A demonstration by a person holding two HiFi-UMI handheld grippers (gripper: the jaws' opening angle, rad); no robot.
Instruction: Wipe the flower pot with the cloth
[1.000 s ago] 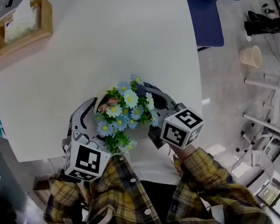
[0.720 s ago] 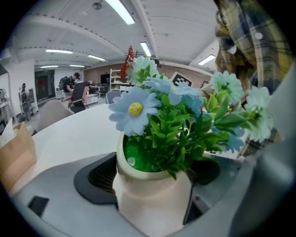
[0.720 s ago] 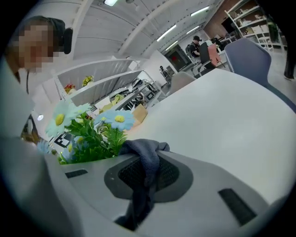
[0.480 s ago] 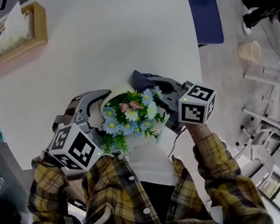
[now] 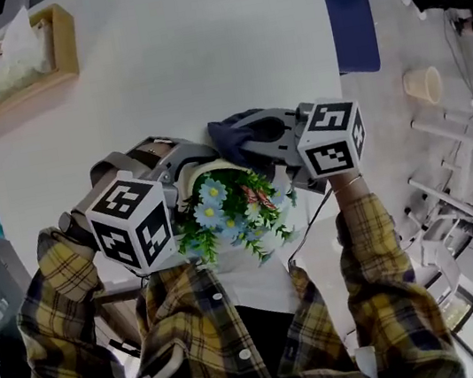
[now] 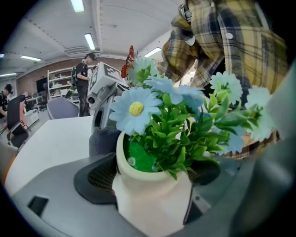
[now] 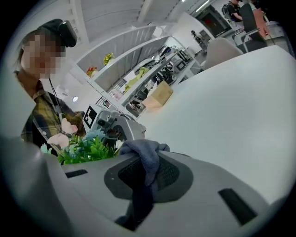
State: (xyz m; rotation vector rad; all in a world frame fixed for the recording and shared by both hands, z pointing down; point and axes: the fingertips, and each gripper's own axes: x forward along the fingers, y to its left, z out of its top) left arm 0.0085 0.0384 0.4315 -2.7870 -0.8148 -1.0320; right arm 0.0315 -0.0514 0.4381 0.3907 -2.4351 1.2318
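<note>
Two tools work close to the person's chest. The left tool is clamped on the small cream, matte-skinned flower pot. Its dark ribbed pads press the pot's rounded sides at the 6 o'clock edge of the white desk. Pale-blue fabric daisies with green plastic leaves spill from the pot towards the person.

The pot looks light, stiff and smooth, perhaps breakable, so a hold low on its body, clear of the stems, seems safest. Just beyond, at the pot's 12 o'clock, the right tool pinches a soft, fuzzy grey-blue cloth. The cloth is bunched and limp, and its free fold looks best for rubbing. Far off at 11 o'clock sits a wooden tissue box.
</note>
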